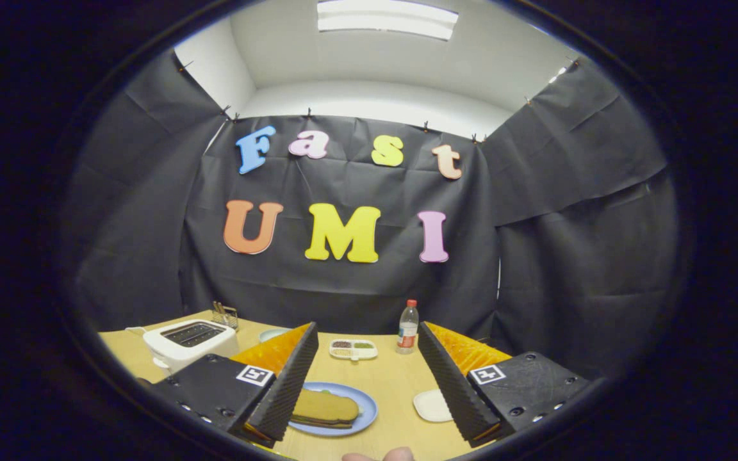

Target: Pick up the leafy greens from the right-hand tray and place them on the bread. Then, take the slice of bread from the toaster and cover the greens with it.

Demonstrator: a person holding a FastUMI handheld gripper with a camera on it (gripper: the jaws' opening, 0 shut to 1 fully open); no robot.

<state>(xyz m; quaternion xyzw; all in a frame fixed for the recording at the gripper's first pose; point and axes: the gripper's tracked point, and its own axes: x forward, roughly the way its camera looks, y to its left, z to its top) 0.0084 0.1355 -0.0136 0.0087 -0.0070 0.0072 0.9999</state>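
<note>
Gripper gapes wide, empty, above apparently stacked bread on blue plate.

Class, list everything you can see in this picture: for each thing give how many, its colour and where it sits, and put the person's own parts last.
Table: one, light wood, under everything.
Toaster: one, white, beyond the left finger.
Plate: one, blue, between the fingers, nearer the left one.
Sandwich: one, tan bread with a dark filling edge, on the plate.
Small dish: one, white, beside the right finger.
Divided tray: one, white, far side of the table, between the fingers.
Bottle: one, clear with red cap, right of the divided tray.
Tongs: one pair, open, holding nothing.
Fingertips: a person's, below the tongs.
</note>
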